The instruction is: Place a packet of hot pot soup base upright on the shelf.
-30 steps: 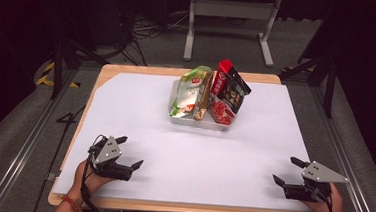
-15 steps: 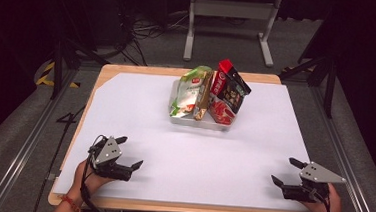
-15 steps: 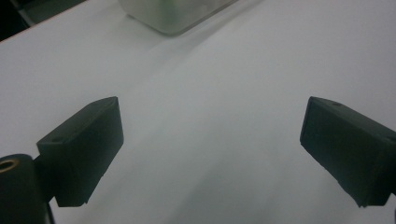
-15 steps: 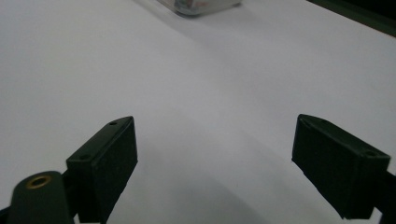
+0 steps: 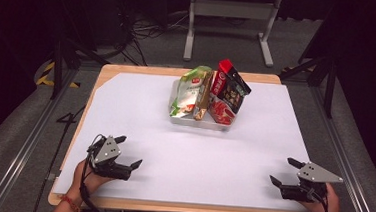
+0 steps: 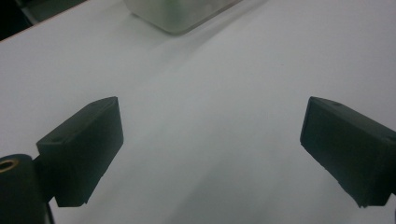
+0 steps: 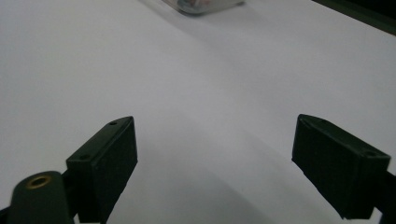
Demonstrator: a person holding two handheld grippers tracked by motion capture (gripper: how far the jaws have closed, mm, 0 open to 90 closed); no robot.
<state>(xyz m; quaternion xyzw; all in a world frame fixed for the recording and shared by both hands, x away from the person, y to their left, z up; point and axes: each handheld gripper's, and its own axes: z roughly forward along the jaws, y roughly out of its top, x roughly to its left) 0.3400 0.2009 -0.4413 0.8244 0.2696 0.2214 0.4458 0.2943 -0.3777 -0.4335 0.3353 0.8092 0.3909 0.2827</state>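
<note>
1. Room: a dark floor with cables is seen around the table; a grey metal stand is placed behind the far edge.
2. Table: a wood top, covered almost edge to edge by a white sheet. A wood strip is left bare along the rim.
3. Tray: shallow, pale grey, set at the far middle of the sheet, well apart from both grippers. Its near corner is also seen at the top of the left gripper view, and a blurred edge of it at the top of the right gripper view.
4. Packets: three are stood upright in the tray, leaning against each other. A green pouch is at the left, a narrow gold packet is wedged in the middle, and a red-and-black bag is at the right, tilted. Print is too small to be read.
5. Left gripper: held in the left hand at the near-left corner, low over the sheet. Jaws are spread wide; nothing is held between them, only bare sheet in the gap.
6. Right gripper: held in the right hand at the near-right corner, pointed inward. Jaws are likewise spread wide with nothing gripped.
</note>
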